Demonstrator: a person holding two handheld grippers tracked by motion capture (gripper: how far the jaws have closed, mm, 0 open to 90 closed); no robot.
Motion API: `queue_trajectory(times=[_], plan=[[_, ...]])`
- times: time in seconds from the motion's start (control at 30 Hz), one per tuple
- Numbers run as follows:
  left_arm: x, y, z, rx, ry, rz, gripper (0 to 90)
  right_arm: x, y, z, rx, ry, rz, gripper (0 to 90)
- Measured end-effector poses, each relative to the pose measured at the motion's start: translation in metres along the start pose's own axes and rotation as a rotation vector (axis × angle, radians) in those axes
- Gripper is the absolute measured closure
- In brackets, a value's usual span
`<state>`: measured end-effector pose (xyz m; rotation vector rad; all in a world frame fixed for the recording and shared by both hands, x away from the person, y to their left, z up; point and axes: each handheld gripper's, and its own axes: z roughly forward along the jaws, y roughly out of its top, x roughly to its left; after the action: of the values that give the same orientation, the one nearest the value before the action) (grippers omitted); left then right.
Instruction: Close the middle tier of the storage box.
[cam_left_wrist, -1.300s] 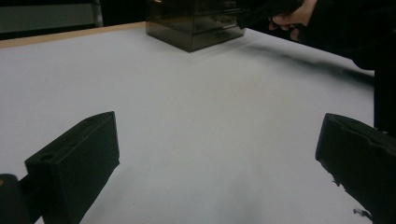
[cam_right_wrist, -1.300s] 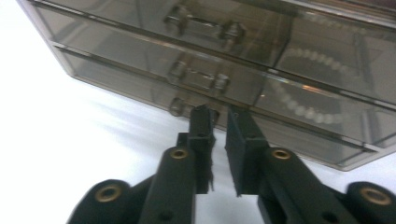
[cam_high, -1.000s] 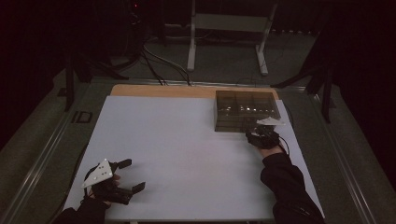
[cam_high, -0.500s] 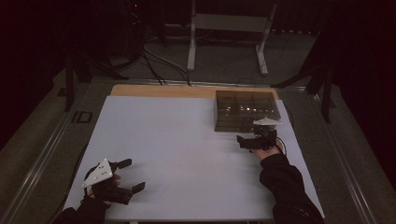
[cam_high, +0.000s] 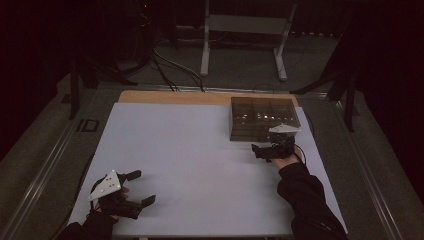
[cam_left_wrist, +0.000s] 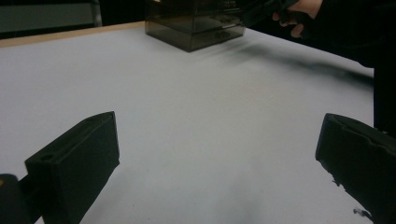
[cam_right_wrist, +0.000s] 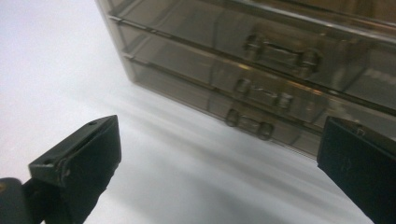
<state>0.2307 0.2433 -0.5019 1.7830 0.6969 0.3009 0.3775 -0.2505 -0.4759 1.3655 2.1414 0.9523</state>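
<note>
Smoke-tinted clear plastic makes up the drawer unit (cam_high: 264, 118), a boxy chest standing at about 2 o'clock on the white table cover (cam_high: 190, 165), with a strip of bare wood at the far edge. The right gripper view shows three shallow drawers stacked in its front, each with a small bar handle (cam_right_wrist: 280, 50) of the same glossy plastic held on two round posts; the lowest handle (cam_right_wrist: 249, 124) sits close to the tabletop.

The right gripper (cam_high: 263, 150) hovers just in front of the unit, at roughly 3 o'clock on the table, with its jaws spread wide and nothing between them. The step in hand looks like reaching for a drawer handle. To do it well, the gripper should probably line up square with one bar, bring the jaws over and under it, and close on the middle between the posts, since smooth plastic may slip from an off-centre pinch. A straight pull towards 6 o'clock would likely keep the light unit from sliding or twisting on the matte sheet.

The left gripper (cam_high: 131, 189) rests low at about 7 o'clock, well apart from the unit, its blocky black jaws likewise wide and empty.
</note>
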Motion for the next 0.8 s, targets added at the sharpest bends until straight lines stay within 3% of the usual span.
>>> queue_trajectory(times=[0.2,0.47,0.8], plan=[[0.0,0.001,0.0,-0.002,0.001,0.003,1.1,0.001,-0.001,-0.001,-0.03,-0.008,-0.006,0.0],[0.0,0.0,0.0,0.003,0.0,0.005,1.1,0.008,0.004,-0.012,-0.08,0.056,-0.04,0.1],[0.0,0.001,0.001,0.005,-0.001,0.009,1.1,0.013,0.007,-0.02,-0.119,0.104,-0.056,0.1]])
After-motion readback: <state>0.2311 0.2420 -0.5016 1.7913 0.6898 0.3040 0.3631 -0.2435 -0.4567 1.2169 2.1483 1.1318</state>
